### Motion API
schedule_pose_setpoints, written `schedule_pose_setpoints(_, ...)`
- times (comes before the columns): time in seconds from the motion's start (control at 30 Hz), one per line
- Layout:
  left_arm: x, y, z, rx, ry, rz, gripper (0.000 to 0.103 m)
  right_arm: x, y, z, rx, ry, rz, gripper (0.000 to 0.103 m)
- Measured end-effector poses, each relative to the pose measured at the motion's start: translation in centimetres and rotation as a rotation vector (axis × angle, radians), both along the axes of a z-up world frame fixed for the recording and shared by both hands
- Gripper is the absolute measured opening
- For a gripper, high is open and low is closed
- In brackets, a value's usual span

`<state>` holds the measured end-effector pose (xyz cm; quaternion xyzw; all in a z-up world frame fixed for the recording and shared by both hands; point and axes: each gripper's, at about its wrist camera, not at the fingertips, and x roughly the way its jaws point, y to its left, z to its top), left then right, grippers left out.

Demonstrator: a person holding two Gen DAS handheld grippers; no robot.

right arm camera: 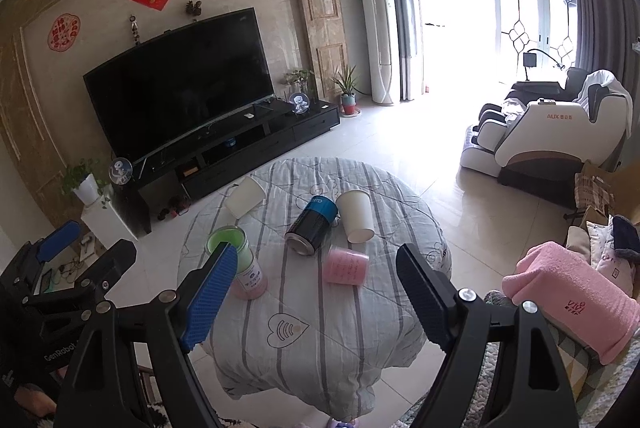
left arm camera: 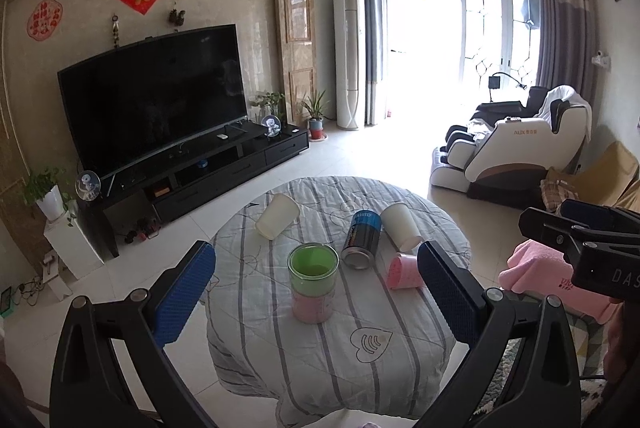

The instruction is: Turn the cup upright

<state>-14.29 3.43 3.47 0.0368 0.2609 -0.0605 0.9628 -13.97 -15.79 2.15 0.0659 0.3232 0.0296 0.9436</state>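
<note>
A round table with a striped grey cloth [left arm camera: 320, 348] [right arm camera: 320, 348] carries several cups. An upright stack with a green cup on top [left arm camera: 313, 280] [right arm camera: 236, 260] stands near the front. A pink cup [left arm camera: 402, 271] [right arm camera: 345, 265] lies on its side. Two white paper cups lie tipped over, one at the far left [left arm camera: 277, 215] [right arm camera: 245, 202], one at the right [left arm camera: 400, 226] [right arm camera: 356, 215]. A dark can [left arm camera: 361, 239] [right arm camera: 311, 224] lies between them. My left gripper [left arm camera: 316, 292] is open and empty above the near table. My right gripper [right arm camera: 316, 298] is open and empty, short of the pink cup.
A TV [left arm camera: 156, 96] on a black stand sits at the back left. A massage chair [left arm camera: 516, 148] stands at the right. A pink towel [right arm camera: 572, 300] lies on a sofa at the right. The right gripper's body shows in the left wrist view [left arm camera: 588, 240].
</note>
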Motion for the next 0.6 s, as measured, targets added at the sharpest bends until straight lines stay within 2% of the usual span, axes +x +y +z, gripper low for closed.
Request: schedule_pose_setpoints(0.6,-1.0,-0.5,0.1,0.014,-0.015,-0.013,0.102,-1.2,-0.3,0.5,-0.007,-0.014,-0.012,0.083)
